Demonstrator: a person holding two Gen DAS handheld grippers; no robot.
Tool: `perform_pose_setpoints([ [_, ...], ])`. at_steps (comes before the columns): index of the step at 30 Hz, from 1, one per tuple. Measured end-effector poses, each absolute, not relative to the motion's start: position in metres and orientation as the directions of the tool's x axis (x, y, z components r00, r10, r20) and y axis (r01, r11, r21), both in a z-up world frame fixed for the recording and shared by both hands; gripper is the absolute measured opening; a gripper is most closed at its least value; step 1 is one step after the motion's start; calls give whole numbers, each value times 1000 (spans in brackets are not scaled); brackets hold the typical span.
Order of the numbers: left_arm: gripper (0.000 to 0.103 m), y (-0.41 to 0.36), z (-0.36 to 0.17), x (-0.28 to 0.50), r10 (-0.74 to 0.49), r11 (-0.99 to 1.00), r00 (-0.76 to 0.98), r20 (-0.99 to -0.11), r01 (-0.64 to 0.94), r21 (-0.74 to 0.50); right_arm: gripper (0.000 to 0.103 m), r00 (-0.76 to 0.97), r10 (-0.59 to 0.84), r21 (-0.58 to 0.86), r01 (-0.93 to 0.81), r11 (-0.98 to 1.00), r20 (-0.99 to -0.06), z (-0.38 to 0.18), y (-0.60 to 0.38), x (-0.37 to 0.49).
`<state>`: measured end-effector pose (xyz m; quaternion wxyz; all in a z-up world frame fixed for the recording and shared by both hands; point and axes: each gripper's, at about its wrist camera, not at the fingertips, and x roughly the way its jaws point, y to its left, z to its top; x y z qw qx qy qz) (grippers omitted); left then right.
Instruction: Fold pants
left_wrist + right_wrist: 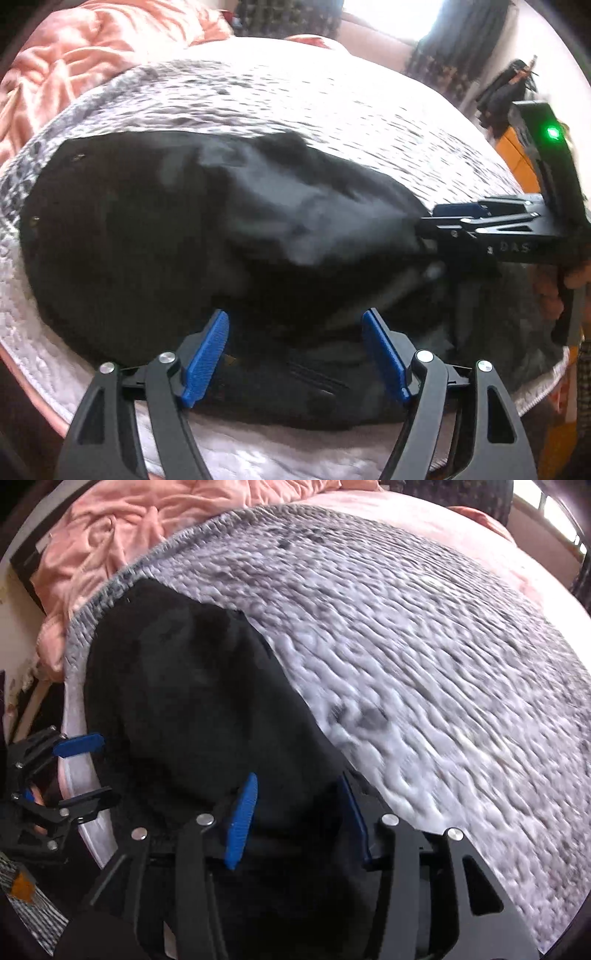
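Observation:
The black pants [192, 229] lie on a grey-white textured blanket [332, 122] on the bed, and fill the left of the right wrist view [177, 709]. My left gripper [295, 354] is open, its blue pads over the pants' near edge. My right gripper [299, 816] has its jaws apart with black cloth bunched between and over them; in the left wrist view [443, 221] it reaches in from the right, its fingers close together on a lifted fold of the pants. The left gripper shows open at the left edge of the right wrist view [88, 771].
A crumpled pink sheet [74, 55] lies at the far left of the bed, also in the right wrist view [122, 535]. The blanket [424, 664] spreads to the right. The bed's near edge [44, 376] runs below the pants. Dark curtains and a bright window [388, 18] stand behind.

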<state>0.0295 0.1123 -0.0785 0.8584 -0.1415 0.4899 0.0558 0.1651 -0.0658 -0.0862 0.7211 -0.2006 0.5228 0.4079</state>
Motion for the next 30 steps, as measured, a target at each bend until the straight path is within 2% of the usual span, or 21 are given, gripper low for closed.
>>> perform_pose_setpoints([
  [2,75,132,-84,30,-32,941,504,-863,-277,-196,48,106,405,163,-801,576,-908,-87,-46,173],
  [5,75,151,-95,33,-35,929,472,-881,-310,-203,59,86,409,174,-813,556,-908,-87,-28,179],
  [6,75,155,-97,33,-43,926,470,-882,-313,-212,56,77,403,174,-818,549,-912,-88,-23,180],
  [7,75,158,-99,34,-48,923,469,-882,-316,-218,49,80,386,157,-825,543,-919,-90,-13,183],
  [8,75,159,-101,34,-54,923,469,-881,-313,-223,29,81,371,143,-831,538,-925,-92,-9,184],
  [9,75,158,-103,33,-52,925,470,-881,-311,-220,15,84,356,130,-834,536,-931,-93,-5,185],
  [11,75,158,-107,33,-43,929,470,-882,-306,-208,7,57,372,159,-836,524,-927,-89,0,189],
  [12,76,158,-109,32,-40,929,471,-881,-307,-206,6,62,379,160,-834,527,-923,-87,0,190],
  [16,76,156,-115,30,-34,931,476,-879,-305,-201,6,83,368,170,-780,603,-926,-97,-2,200],
  [19,76,152,-115,30,-14,937,466,-885,-303,-175,12,102,362,158,-769,619,-926,-105,-5,195],
  [20,76,150,-114,30,-5,938,459,-888,-305,-163,17,107,382,172,-761,626,-918,-100,-11,193],
  [21,76,148,-111,30,0,939,453,-892,-307,-156,28,108,406,195,-748,634,-908,-93,-19,192],
  [22,76,146,-108,30,-5,938,452,-892,-306,-160,32,107,435,223,-736,639,-894,-85,-29,190],
  [24,75,134,-96,28,-29,935,479,-878,-298,-193,31,149,471,229,-722,652,-869,-64,-63,177],
  [30,76,54,-78,38,-198,949,507,-839,-116,-294,33,263,391,158,-616,771,-882,-50,-184,125],
])
